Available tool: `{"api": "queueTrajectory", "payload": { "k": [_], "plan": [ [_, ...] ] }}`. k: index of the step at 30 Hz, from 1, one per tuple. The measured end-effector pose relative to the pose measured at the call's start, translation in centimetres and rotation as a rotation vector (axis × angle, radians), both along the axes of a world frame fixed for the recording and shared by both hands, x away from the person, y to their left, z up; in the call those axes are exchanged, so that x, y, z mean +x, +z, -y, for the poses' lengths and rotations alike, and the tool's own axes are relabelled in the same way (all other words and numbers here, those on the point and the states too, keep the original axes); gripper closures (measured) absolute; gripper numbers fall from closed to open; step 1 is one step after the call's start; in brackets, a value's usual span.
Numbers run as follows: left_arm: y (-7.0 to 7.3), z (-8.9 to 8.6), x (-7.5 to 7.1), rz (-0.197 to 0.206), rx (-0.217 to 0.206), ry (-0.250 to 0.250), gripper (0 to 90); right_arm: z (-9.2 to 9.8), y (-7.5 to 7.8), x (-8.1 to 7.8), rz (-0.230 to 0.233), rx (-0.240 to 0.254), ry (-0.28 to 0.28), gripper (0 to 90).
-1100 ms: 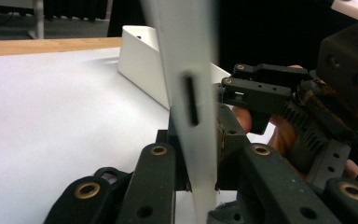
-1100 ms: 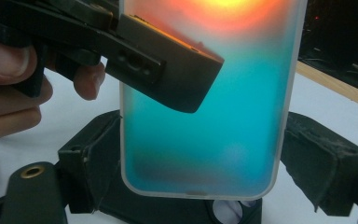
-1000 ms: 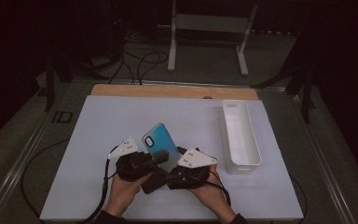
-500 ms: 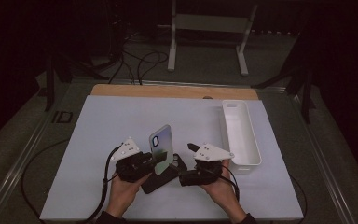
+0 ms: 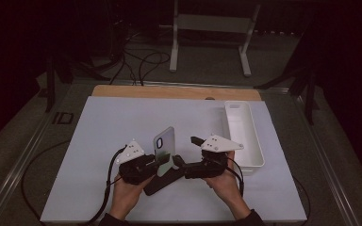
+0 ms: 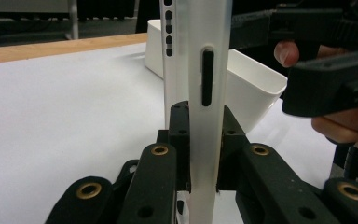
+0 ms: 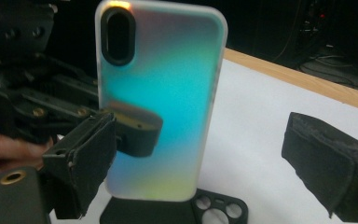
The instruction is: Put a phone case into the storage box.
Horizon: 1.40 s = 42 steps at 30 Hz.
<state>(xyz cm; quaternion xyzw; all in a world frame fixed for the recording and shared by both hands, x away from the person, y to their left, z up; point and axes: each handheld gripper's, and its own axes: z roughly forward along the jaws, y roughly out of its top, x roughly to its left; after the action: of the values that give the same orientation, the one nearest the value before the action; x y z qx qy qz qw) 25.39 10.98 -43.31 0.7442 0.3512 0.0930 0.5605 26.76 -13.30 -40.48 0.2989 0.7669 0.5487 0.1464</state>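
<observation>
**Phone case held upright between two grippers**

The left gripper [image 5: 162, 162] is clamped on the lower part of a translucent phone case [image 5: 163, 143], its two jaws pressing the case's front and back faces, as the left gripper view shows with the case edge [image 6: 207, 93] rising straight up between them. The case stands on end above the worktop [image 5: 99, 127], long axis vertical, camera cutout at the top, directly ahead of the left gripper's jaws.

Just to the right, the right gripper [image 5: 181, 165] faces the case with its jaws spread wide and nothing between them; in the right gripper view the iridescent back [image 7: 163, 102] of the case stands in front of the gap, nearer the left-hand pad. A dark phone case [image 5: 162, 181] lies flat on the worktop below both grippers. Further right of the right gripper sits a white tray [image 5: 252, 146].

The left gripper is nearer, already holding; any regrasp by the right would have to come across the case's short width.
</observation>
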Motion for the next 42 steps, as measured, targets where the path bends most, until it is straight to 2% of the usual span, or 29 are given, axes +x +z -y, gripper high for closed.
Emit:
{"api": "queueTrajectory", "payload": {
  "k": [10,25,30,37,42],
  "plan": [
    [0.0,0.4,-0.1,0.006,0.012,-0.004,81.2,-0.9,0.9,0.6,-0.01,0.021,0.01,10.0],
    [-0.1,0.9,-0.2,0.009,0.025,-0.012,81.1,-1.8,1.1,1.3,-0.033,0.03,0.023,9.4],
    [0.0,1.1,-0.2,0.011,0.027,-0.019,81.1,-2.2,1.1,1.5,-0.056,0.035,0.032,9.4],
    [0.0,1.5,-0.3,0.016,0.034,-0.027,81.1,-2.6,1.3,1.7,-0.055,0.04,0.039,9.4],
    [0.1,1.7,-0.4,0.018,0.035,-0.032,81.1,-3.0,1.2,1.8,-0.069,0.027,0.029,10.1]
  ]
}}
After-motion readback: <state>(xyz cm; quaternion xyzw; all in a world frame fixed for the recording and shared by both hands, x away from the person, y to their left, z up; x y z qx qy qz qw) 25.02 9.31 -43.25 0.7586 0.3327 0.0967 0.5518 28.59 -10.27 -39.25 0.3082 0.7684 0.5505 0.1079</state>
